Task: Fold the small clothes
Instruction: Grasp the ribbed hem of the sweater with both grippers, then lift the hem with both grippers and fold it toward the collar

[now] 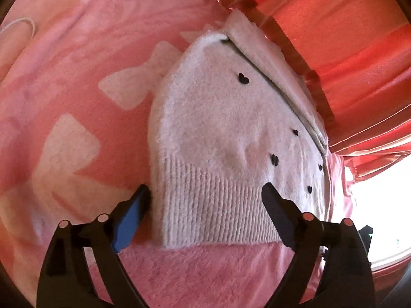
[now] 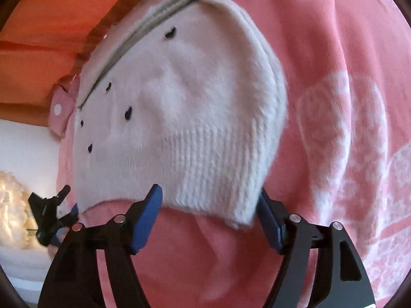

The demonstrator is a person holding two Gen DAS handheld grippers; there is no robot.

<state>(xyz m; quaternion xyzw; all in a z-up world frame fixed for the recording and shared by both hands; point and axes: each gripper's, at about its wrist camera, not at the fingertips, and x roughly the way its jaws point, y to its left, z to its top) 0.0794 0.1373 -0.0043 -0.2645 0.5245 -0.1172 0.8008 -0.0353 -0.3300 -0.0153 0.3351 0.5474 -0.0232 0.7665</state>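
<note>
The sweater [image 1: 218,138] lies flat on the pink blanket [image 1: 64,102], dead ahead of both claws at 12 o'clock, its ribbed hem [image 1: 213,205] nearest you and its long axis running away toward the collar at about 1 o'clock in the left view.

Your left claw [image 1: 205,192] is spread wide and holds nothing. Its fingers straddle the hem's left corner, one just off the edge at 9 o'clock and one over the knit.

Your right claw [image 2: 209,196] is also wide and empty, bracketing the hem's right corner [image 2: 241,218], which sits slightly lifted between the fingers. It looks the nearer to a grip.

An orange curtain [image 1: 346,38] hangs close along the sweater's far side, so I judge there is little room beyond the collar.
</note>
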